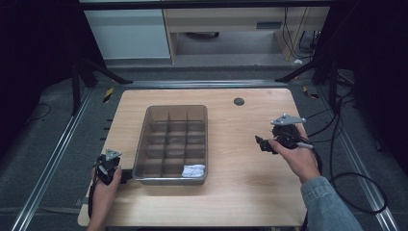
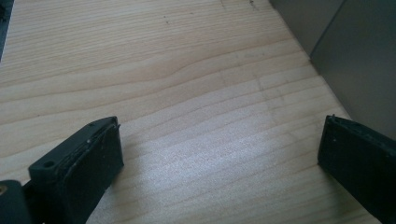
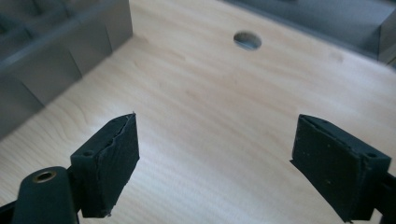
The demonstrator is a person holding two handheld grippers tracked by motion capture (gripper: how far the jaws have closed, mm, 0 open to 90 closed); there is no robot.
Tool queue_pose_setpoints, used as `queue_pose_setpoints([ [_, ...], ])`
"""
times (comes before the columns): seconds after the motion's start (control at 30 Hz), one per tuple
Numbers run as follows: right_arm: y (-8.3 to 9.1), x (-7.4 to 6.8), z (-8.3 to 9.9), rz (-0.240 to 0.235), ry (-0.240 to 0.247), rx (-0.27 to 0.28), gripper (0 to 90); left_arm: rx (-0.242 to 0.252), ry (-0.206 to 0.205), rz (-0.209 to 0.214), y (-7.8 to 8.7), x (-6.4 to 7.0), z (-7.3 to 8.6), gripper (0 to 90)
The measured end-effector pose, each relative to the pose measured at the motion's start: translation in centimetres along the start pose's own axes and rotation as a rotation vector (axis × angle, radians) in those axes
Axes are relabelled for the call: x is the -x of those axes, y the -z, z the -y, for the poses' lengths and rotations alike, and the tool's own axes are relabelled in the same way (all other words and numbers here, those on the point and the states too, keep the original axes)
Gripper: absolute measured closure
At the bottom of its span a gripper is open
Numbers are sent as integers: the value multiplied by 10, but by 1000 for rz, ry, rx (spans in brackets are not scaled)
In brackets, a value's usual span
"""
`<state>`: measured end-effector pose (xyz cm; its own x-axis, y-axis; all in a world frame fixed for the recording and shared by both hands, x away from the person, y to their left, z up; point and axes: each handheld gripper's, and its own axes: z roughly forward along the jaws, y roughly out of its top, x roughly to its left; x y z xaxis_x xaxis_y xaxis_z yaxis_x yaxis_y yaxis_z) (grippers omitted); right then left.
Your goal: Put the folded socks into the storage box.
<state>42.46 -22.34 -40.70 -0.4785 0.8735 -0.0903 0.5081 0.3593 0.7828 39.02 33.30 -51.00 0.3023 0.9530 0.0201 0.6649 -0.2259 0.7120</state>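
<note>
A grey translucent divided bin point(image 1: 149, 120) sits on the wooden table point(image 1: 240, 144), with a crumpled white item point(image 1: 193, 170) in its near right compartment. My left gripper point(image 1: 126, 175) rests at the bin's near left corner, jaws wide open over bare wood point(image 2: 219, 154), the bin's wall point(image 2: 355, 70) at its right. My right gripper point(image 1: 262, 143) hovers to the right of the bin, held by a hand in a denim sleeve. Its jaws stand open and empty point(image 3: 215, 163), pointing toward the bin point(image 3: 56, 60).
A round cable hole point(image 1: 239, 101) point(image 3: 247, 40) lies in the table's far side. Black cables point(image 1: 346, 159) trail off the right edge. Metal rails and frame legs flank the table; cabinets stand beyond it.
</note>
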Motion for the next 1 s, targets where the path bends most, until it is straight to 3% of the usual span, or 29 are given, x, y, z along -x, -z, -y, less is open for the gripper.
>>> queue_pose_setpoints([
  [0.03,-7,0,12,6,-8,-27,166,0,-2,2,-1,-1,-1,0],
  [0.13,-13,0,20,22,-3,-44,189,0,-1,1,-2,-3,-2,0],
  [0.17,-21,1,28,14,-25,-52,199,2,0,1,-3,-4,-3,0],
  [0.4,-38,3,39,23,-83,-65,191,1,-2,3,-3,-4,-3,0],
  [0.43,-39,4,39,24,-112,-58,189,1,-2,3,-3,-4,-3,0],
  [0.47,-40,6,40,42,-178,-52,182,1,-2,3,-3,-4,-3,0],
  [0.57,-41,7,43,70,-198,-38,176,1,-2,3,-3,-4,-3,0],
  [0.67,-47,11,55,93,-246,-71,147,1,-2,3,-3,-4,-3,0],
  [0.87,-58,9,65,107,-260,-90,110,1,-3,3,-3,-4,-3,0],
  [1.0,-65,2,65,104,-237,-93,78,1,-3,2,-3,-4,-3,0],
])
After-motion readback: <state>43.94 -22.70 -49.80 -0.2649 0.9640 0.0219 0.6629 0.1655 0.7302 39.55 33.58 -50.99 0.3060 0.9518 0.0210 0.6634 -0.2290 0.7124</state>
